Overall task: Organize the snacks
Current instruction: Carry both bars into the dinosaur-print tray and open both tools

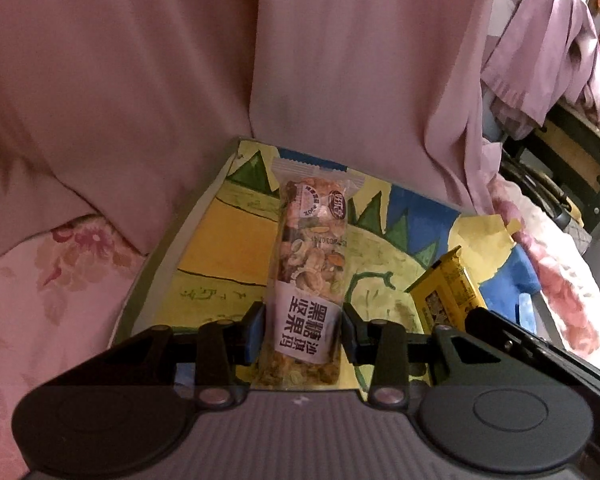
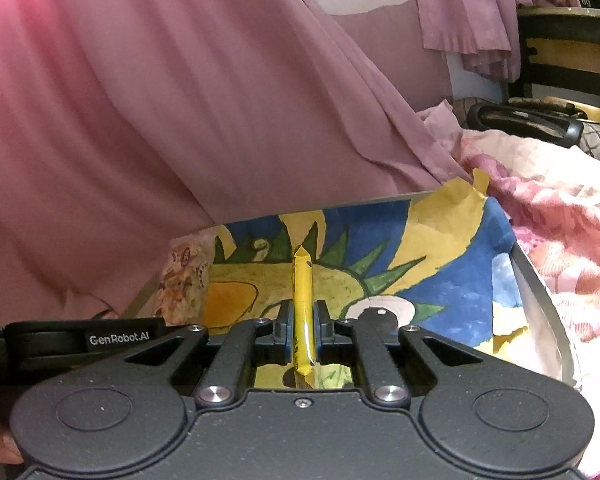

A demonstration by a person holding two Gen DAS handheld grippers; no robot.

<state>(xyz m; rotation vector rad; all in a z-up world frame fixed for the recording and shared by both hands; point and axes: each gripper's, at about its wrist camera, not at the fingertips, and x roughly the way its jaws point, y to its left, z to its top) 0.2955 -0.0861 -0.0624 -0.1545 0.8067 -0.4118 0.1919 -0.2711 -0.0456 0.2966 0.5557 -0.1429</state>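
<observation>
1. We had 2 snacks in hand at once, both over the painted board (image 1: 204,248) that filled the lower middle of each view, with pink curtain cloth (image 1: 140,60) across the top.
2. The left gripper (image 1: 304,328) stood partly open and clamped on the nut bar (image 1: 312,256), a clear-wrapped bar with a white label. Its pads pressed the bar's 2 long sides at the label end, low in the frame, and the bar ran up toward the centre.
3. The right gripper (image 2: 303,330) was closed almost fully, pinching the yellow packet (image 2: 302,292) edge-on, so the packet showed as a thin strip rising from the jaws at lower centre. In the left wrist view the same packet appeared at lower right, beside the nut bar but apart from it.
4. We judged the step to be carrying: both snacks gripped, neither yet put down. Whether either touched the board we could not tell.
5. No box or tray for snacks showed in either view, so the placing spot stayed unknown to us.
6. The next move called for lowering each snack flat to its place, keeping the 2 grippers clear of each other, then parting the fingers.
</observation>
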